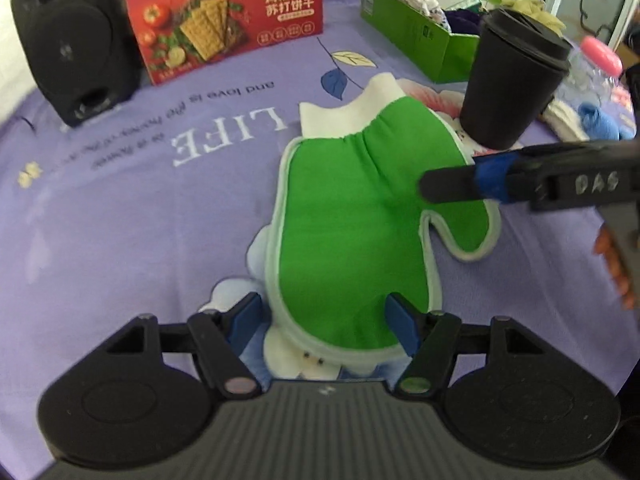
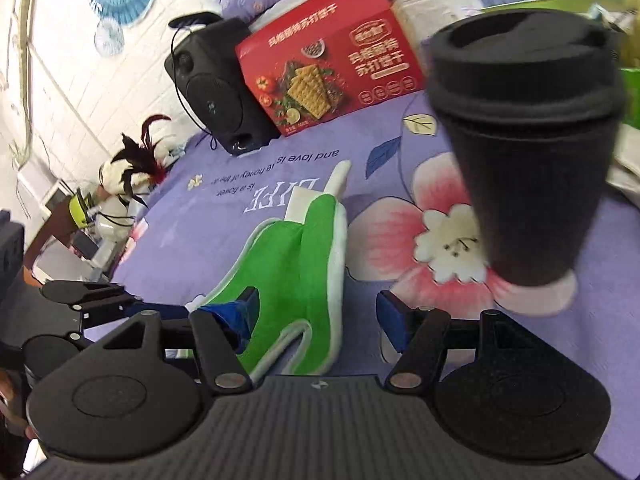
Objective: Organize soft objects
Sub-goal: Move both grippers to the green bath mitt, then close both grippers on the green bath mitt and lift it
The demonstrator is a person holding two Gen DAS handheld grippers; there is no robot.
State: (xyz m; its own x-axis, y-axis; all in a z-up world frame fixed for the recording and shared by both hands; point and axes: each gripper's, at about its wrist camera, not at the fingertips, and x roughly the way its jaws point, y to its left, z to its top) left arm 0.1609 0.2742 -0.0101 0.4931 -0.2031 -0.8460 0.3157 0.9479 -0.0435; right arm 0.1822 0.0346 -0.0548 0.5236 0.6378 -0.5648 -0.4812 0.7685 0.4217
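A green mitten with a white cuff and pale trim lies flat on the purple tablecloth. My left gripper is open, its blue pads on either side of the mitten's rounded near end. My right gripper is open over the mitten's thumb side; one of its fingers reaches in from the right over the mitten in the left wrist view. A green box at the back right holds folded cloth items.
A black lidded cup stands just right of the mitten, close to my right gripper. A red cracker box and a black speaker stand at the back. A blue soft item and a pink-capped bottle lie at far right.
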